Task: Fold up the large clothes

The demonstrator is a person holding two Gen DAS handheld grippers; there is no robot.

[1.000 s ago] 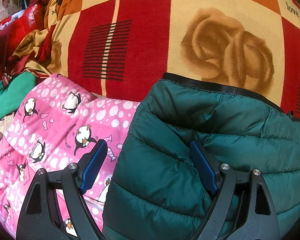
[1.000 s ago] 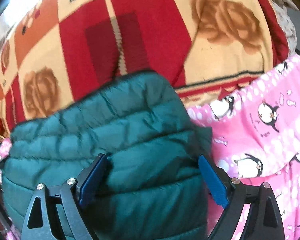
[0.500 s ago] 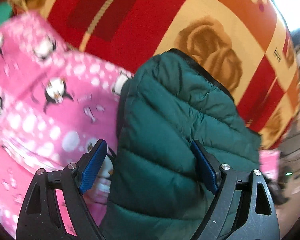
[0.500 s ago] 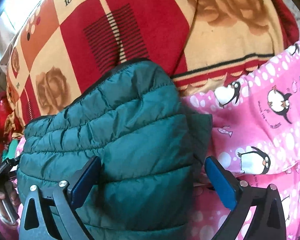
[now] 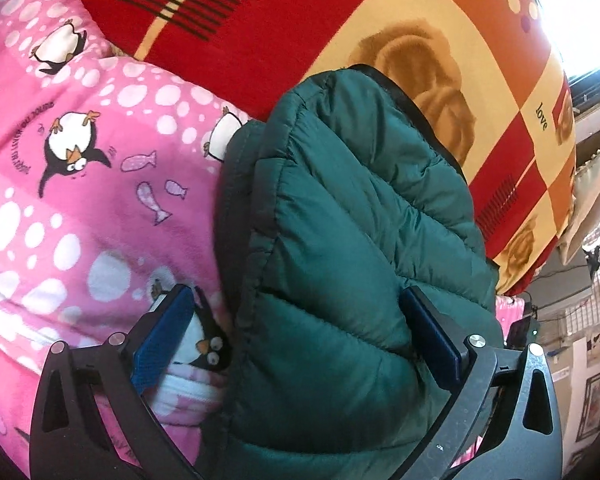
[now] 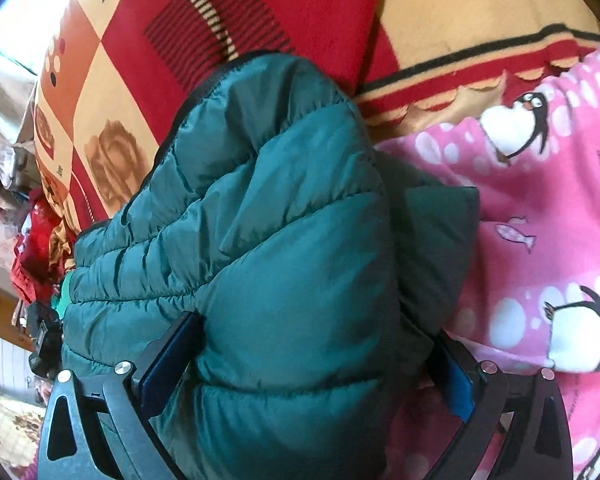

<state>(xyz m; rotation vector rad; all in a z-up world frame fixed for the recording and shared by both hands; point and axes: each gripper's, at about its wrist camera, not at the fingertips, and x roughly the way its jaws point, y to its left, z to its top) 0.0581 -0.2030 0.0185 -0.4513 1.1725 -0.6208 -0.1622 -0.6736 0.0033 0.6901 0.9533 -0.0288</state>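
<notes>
A dark green quilted puffer jacket (image 5: 352,240) lies bunched and folded over on the bed; it also shows in the right wrist view (image 6: 268,232). My left gripper (image 5: 296,344) is open wide, its blue pads (image 5: 162,336) straddling the jacket's left edge, one pad over the pink blanket, the other against the jacket. My right gripper (image 6: 300,364) is open wide around the jacket's thick folded bulk, one pad (image 6: 168,352) pressed into the left side, the other at the right edge.
A pink penguin-print fleece blanket (image 5: 84,168) lies beside and under the jacket, also in the right wrist view (image 6: 540,240). A red, cream and orange rose-pattern blanket (image 5: 380,20) covers the bed behind. Piled red clothes (image 6: 36,248) sit at far left.
Both grippers have swung and tilted outward around the jacket, staying open. The jacket's folded bulk now fills more of each view and sits deeper between the right gripper's fingers.
</notes>
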